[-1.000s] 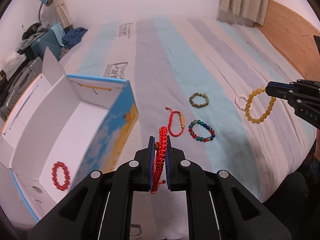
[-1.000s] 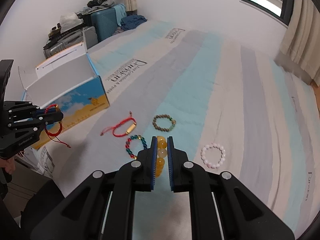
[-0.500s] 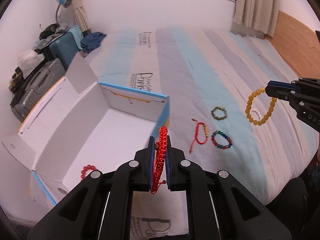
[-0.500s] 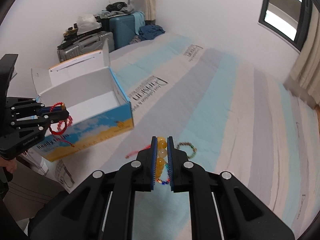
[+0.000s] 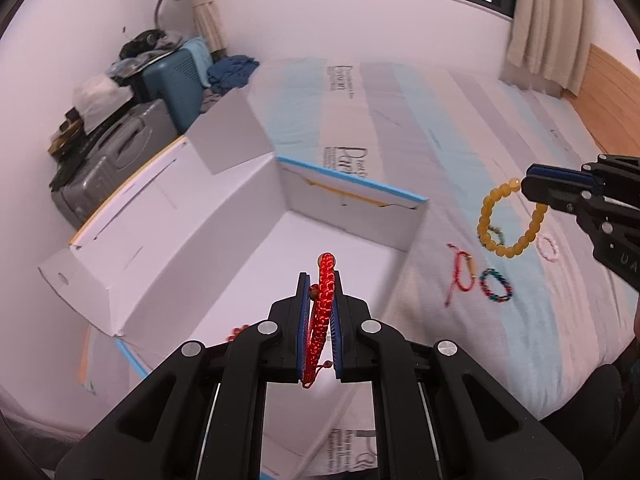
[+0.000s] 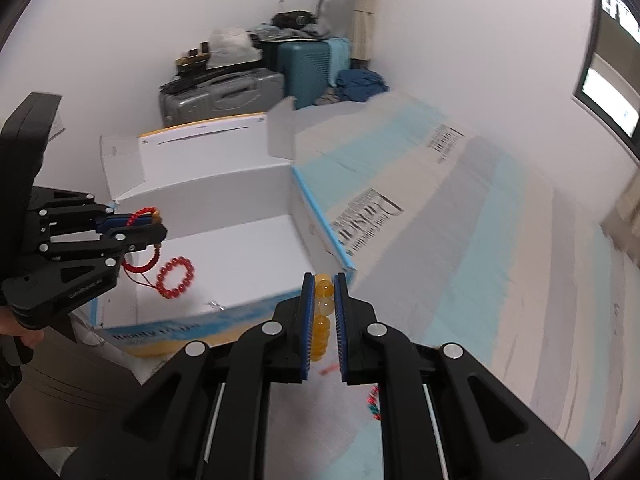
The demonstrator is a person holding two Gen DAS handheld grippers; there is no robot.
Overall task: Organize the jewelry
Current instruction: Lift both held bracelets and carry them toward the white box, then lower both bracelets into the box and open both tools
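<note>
My left gripper (image 5: 320,284) is shut on a red woven bracelet (image 5: 322,312) and hangs over the open white box (image 5: 224,248). In the right wrist view the same left gripper (image 6: 156,226) holds it above the box floor, where a red bead bracelet (image 6: 176,277) lies. My right gripper (image 6: 323,284) is shut on a yellow bead bracelet (image 6: 322,320), near the box's blue-edged corner (image 6: 320,220). The left wrist view shows that yellow bracelet (image 5: 508,220) dangling from the right gripper (image 5: 528,186) over the bed.
A red cord bracelet (image 5: 462,274), a blue-green bead bracelet (image 5: 495,285), a white bead bracelet (image 5: 548,247) and a partly hidden greenish one (image 5: 498,234) lie on the striped bedcover (image 5: 400,128). Suitcases (image 6: 224,94) and clothes stand by the wall behind the box.
Both grippers have carried their bracelets leftward from the loose jewelry towards the box; the left one now hangs over the box's inside, the right one nears its corner.
</note>
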